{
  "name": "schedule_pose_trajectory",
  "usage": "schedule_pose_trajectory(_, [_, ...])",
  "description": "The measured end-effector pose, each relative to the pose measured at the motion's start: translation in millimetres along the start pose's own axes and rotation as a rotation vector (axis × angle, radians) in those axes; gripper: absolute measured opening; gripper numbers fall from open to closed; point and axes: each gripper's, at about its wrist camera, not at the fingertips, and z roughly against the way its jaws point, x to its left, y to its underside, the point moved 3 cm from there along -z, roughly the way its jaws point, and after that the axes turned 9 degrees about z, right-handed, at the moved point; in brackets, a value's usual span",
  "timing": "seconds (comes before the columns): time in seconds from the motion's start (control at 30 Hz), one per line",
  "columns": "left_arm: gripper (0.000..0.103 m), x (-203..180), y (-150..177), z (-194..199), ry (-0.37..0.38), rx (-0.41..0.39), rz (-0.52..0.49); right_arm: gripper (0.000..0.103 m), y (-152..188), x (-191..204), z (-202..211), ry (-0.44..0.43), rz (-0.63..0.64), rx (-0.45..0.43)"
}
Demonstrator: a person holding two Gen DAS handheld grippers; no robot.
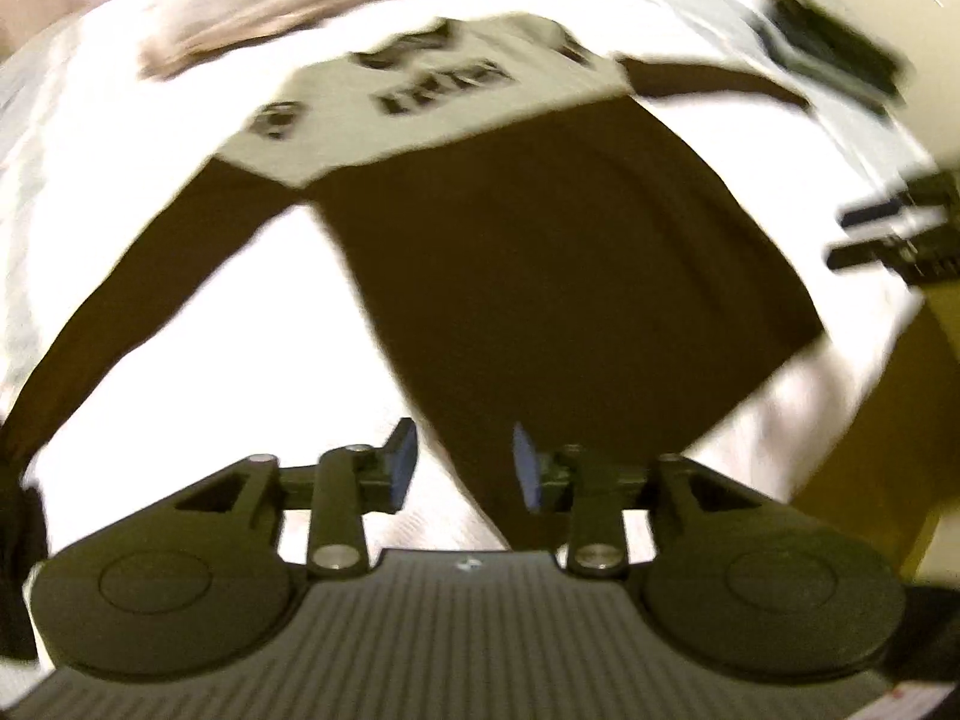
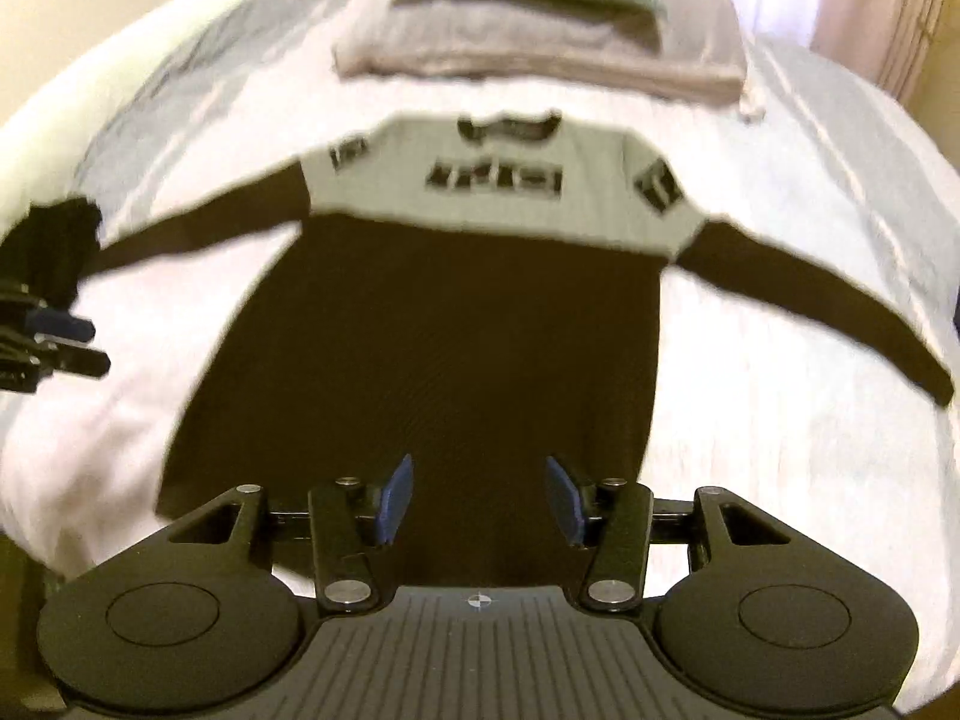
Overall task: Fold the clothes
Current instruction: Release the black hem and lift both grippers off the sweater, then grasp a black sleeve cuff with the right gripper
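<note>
Sweater (image 2: 456, 324) lies flat on bed (image 2: 780, 360), below both tools (image 1: 462, 462) (image 2: 477, 501); jaws apart, empty.

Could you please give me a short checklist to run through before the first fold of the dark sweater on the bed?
1. Sweater lies flat, front up: ok.
2. Both sleeves spread out to the sides: ok.
3. Left gripper open with nothing between its fingers: ok.
4. Right gripper open and empty: ok.
5. Folded grey pile lies beyond the collar, apart from the sweater: ok.
6. Hem free of wrinkles: cannot tell, since the pictures are blurred.
</note>
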Motion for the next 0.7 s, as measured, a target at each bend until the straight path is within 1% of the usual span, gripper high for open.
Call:
schedule_pose_trajectory(0.03, [0.036, 6, -7, 5, -0.006, -0.005, 0.041, 0.048, -9, 0, 3, -0.004, 0.009, -0.016])
schedule_pose_trajectory(0.07, [0.041, 12, -13, 10, -0.009, -0.016, 0.079, 0.048, -17, 2, 5, -0.009, 0.021, -0.027])
schedule_pose_trajectory(0.1, [0.05, 19, -19, 15, -0.015, -0.03, 0.111, 0.049, -25, 5, 7, -0.016, 0.038, -0.039])
schedule_pose_trajectory(0.17, [0.061, 30, -27, 24, -0.033, -0.055, 0.146, 0.051, -37, 19, 9, -0.027, 0.089, -0.062])
schedule_pose_trajectory(0.23, [0.065, 43, -30, 34, -0.068, -0.082, 0.174, 0.052, -48, 35, 4, -0.04, 0.155, -0.089])
schedule_pose_trajectory(0.27, [0.07, 52, -30, 39, -0.086, -0.095, 0.191, 0.052, -51, 45, 0, -0.056, 0.19, -0.097])
schedule_pose_trajectory(0.3, [0.073, 60, -29, 42, -0.103, -0.105, 0.206, 0.052, -54, 57, -4, -0.078, 0.232, -0.108])
schedule_pose_trajectory(0.37, [0.074, 80, -25, 49, -0.152, -0.113, 0.24, 0.052, -60, 86, -16, -0.123, 0.341, -0.127])
schedule_pose_trajectory(0.4, [0.076, 92, -20, 51, -0.178, -0.112, 0.255, 0.052, -64, 104, -22, -0.143, 0.41, -0.124])
schedule_pose_trajectory(0.43, [0.076, 104, -16, 54, -0.204, -0.111, 0.266, 0.052, -67, 119, -27, -0.156, 0.451, -0.124])
schedule_pose_trajectory(0.5, [0.077, 130, -5, 63, -0.242, -0.109, 0.278, 0.052, -73, 149, -32, -0.199, 0.496, -0.146])
schedule_pose_trajectory(0.57, [0.078, 158, 5, 70, -0.29, -0.103, 0.268, 0.052, -83, 186, -39, -0.249, 0.55, -0.155])
schedule_pose_trajectory(0.7, [0.079, 221, 14, 85, -0.332, -0.109, 0.263, 0.052, -105, 263, -62, -0.297, 0.658, -0.188])
